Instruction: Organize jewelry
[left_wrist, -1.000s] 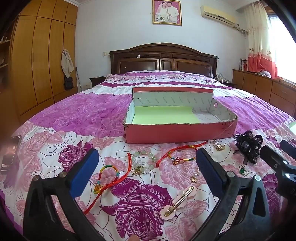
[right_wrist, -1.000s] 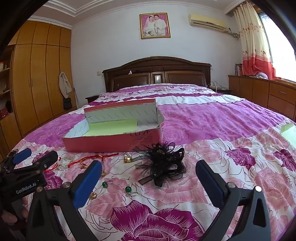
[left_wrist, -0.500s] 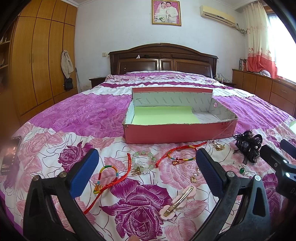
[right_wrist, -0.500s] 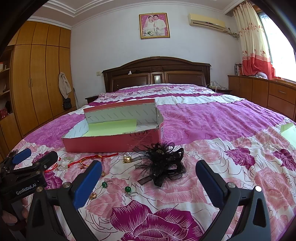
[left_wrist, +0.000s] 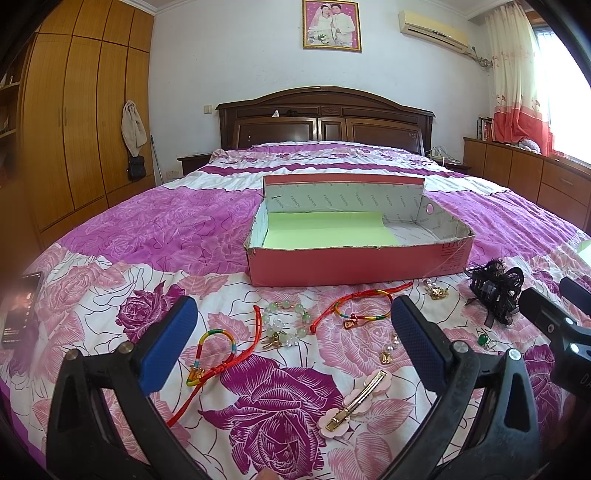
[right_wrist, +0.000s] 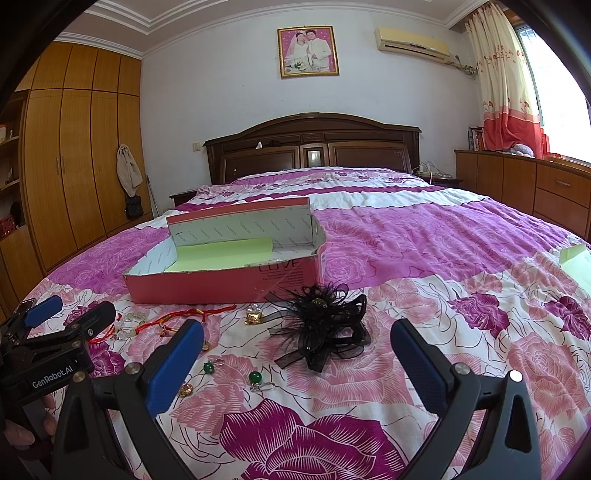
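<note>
Flower hair clip (left_wrist: 354, 404), seemingly left-view only

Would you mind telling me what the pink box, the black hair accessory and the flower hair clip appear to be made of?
Pink box: cardboard, judging by its thin, ragged cut rim; matte pink outside, printed paper lining inside.
Black hair accessory: seemingly sheer mesh ribbon and feathery strands, with a small beaded centre.
Flower hair clip: a shiny gold-toned bar, probably metal, on matte pale pink petals, perhaps plastic or fabric.

Both wrist views low over the bed, facing the headboard (left_wrist: 325, 114), sharing the pink box (right_wrist: 229, 284)
</note>
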